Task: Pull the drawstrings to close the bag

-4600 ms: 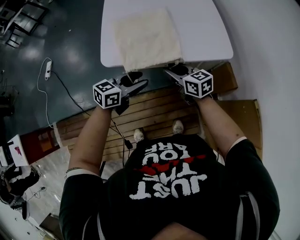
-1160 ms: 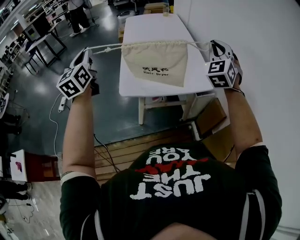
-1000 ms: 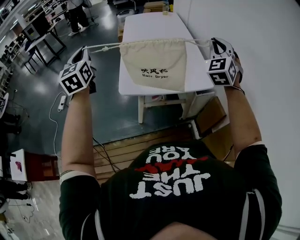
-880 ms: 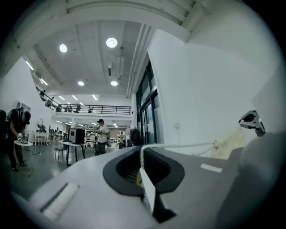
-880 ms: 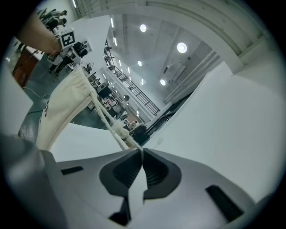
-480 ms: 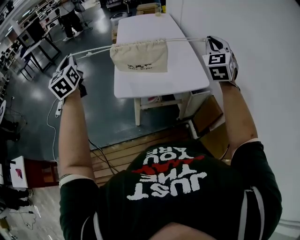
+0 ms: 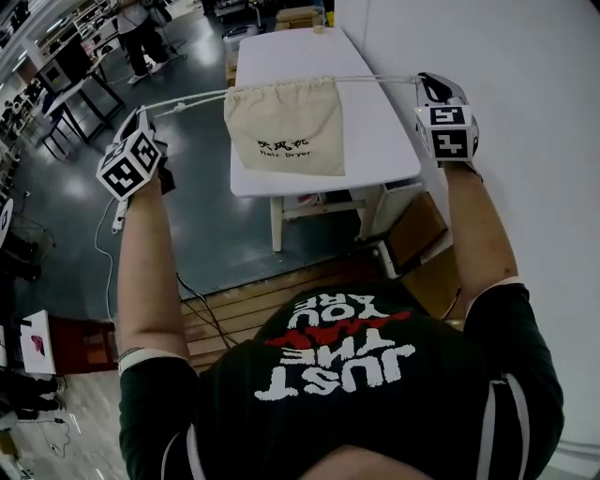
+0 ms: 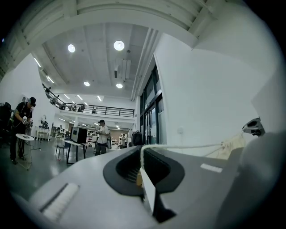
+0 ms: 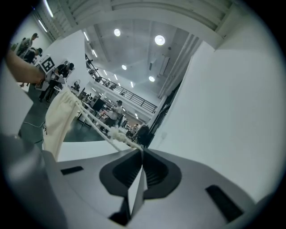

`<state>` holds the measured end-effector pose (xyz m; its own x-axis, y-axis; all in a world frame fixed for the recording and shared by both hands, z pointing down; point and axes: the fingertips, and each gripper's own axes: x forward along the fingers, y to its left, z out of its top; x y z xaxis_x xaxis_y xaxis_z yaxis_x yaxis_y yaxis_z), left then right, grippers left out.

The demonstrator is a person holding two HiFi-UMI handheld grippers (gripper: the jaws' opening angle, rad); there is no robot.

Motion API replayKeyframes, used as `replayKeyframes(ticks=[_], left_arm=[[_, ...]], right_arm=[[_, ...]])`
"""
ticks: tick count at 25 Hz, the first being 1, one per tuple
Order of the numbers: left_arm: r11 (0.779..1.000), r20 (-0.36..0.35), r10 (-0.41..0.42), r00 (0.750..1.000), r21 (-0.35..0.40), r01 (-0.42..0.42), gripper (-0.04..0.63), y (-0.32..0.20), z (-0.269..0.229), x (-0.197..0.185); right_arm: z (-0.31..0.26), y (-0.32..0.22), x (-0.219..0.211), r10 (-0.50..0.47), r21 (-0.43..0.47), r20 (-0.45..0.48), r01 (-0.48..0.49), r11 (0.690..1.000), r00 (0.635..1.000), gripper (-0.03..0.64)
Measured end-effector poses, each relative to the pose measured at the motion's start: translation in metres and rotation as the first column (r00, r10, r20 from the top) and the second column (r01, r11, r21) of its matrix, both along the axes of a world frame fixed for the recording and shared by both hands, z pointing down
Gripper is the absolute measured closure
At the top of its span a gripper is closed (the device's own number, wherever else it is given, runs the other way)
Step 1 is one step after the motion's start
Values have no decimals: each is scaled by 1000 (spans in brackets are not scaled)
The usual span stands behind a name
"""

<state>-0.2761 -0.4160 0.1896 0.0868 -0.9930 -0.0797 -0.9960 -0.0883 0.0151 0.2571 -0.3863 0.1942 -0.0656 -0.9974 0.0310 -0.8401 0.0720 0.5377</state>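
Note:
A cream drawstring bag (image 7: 283, 127) with dark print hangs in the air over the white table (image 7: 380, 141), its mouth gathered along the top. White drawstrings (image 7: 183, 101) run taut from both sides of the mouth. My left gripper (image 7: 141, 117) is shut on the left cord, which enters the jaw tips (image 8: 142, 151) in the left gripper view and leads to the bag (image 8: 232, 144). My right gripper (image 7: 427, 84) is shut on the right cord. There the knotted cord (image 9: 117, 133) meets the closed jaws, with the bag (image 9: 56, 118) beyond.
A white wall stands close on the right. Cardboard boxes (image 7: 417, 230) sit under the table's near end, by wooden floor boards (image 7: 244, 300). Dark tables (image 7: 66, 103) and a person (image 7: 141, 23) are on the grey floor at the far left.
The bag, earlier flat on the table, now hangs lifted between the grippers. Over the last second the left gripper moved further left, the cords stayed taut and the bag swung back down.

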Motion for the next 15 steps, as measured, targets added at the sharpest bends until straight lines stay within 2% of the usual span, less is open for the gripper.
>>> replayKeyframes(ticks=[5, 9, 15], left_arm=[[1000, -52, 1, 999, -8, -1, 591, 1, 3, -18], [1000, -50, 2, 999, -12, -2, 591, 3, 7, -19], [1000, -92, 0, 996, -10, -1, 591, 1, 7, -22]], right_arm=[[1, -1, 14, -10, -26, 103, 13, 1000, 995, 604], [3, 0, 17, -3, -28, 110, 6, 1000, 994, 604], [0, -4, 12, -14, -19, 123, 17, 1000, 992, 604]])
